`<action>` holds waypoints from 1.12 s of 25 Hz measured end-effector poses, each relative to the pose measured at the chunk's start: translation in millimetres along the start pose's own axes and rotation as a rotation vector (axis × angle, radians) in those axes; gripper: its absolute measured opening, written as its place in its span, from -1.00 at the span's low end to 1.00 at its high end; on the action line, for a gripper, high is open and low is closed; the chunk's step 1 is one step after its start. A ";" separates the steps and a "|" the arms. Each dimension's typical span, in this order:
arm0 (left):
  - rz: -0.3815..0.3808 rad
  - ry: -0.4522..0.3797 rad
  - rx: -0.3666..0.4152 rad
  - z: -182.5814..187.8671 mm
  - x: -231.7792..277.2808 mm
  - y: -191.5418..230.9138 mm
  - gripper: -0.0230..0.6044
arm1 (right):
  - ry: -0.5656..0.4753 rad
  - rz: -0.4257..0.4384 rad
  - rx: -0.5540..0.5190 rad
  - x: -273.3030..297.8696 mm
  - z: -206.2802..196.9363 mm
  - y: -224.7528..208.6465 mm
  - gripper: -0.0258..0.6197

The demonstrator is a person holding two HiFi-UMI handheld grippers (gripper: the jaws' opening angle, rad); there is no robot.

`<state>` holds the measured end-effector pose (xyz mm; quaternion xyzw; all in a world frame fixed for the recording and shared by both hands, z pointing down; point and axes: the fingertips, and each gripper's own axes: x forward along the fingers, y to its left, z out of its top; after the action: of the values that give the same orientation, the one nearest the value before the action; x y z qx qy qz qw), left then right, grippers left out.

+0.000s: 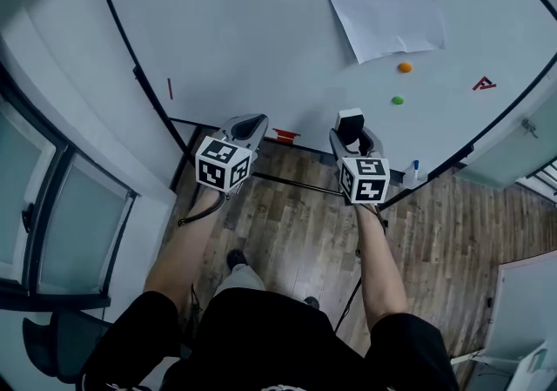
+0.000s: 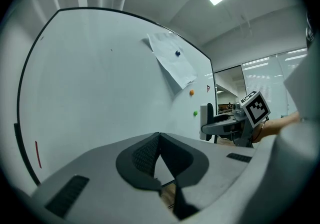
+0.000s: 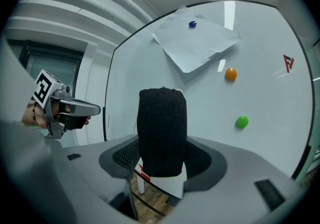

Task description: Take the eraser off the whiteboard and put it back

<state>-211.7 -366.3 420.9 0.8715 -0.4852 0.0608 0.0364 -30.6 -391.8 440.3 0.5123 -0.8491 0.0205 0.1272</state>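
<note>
Between right gripper (image 3: pixel 161 165) fingers (image 3: pixel 125 156): black-felt, white-backed eraser (image 3: pixel 161 130), gripped upright, near white whiteboard's (image 3: pixel 260 88) black lower edge; contact unclear. Left gripper (image 2: pixel 159 143) fingers pressed together, empty. Bare board left of pinned paper sheet (image 1: pixel 383 6).

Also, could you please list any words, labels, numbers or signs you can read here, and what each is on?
No words or numbers are readable.
Whiteboard: one red triangle-like sign, too small to read.
Paper sheet: blank.
Marker cubes: black-and-white square patterns, no letters.
Eraser: no print visible.
</note>
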 end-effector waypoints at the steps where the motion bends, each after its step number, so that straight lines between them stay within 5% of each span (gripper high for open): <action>1: 0.000 -0.003 -0.004 0.6 0.4 8.3 -0.86 | 0.002 -0.002 -0.002 7.1 3.2 3.8 -0.12; 28: -0.125 -0.008 0.030 16.2 26.7 119.8 -0.86 | 0.023 -0.141 0.018 122.2 55.0 39.5 -0.12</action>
<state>-298.5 -453.8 409.1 0.9008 -0.4290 0.0625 0.0250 -130.0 -487.8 419.8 0.5717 -0.8091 0.0249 0.1337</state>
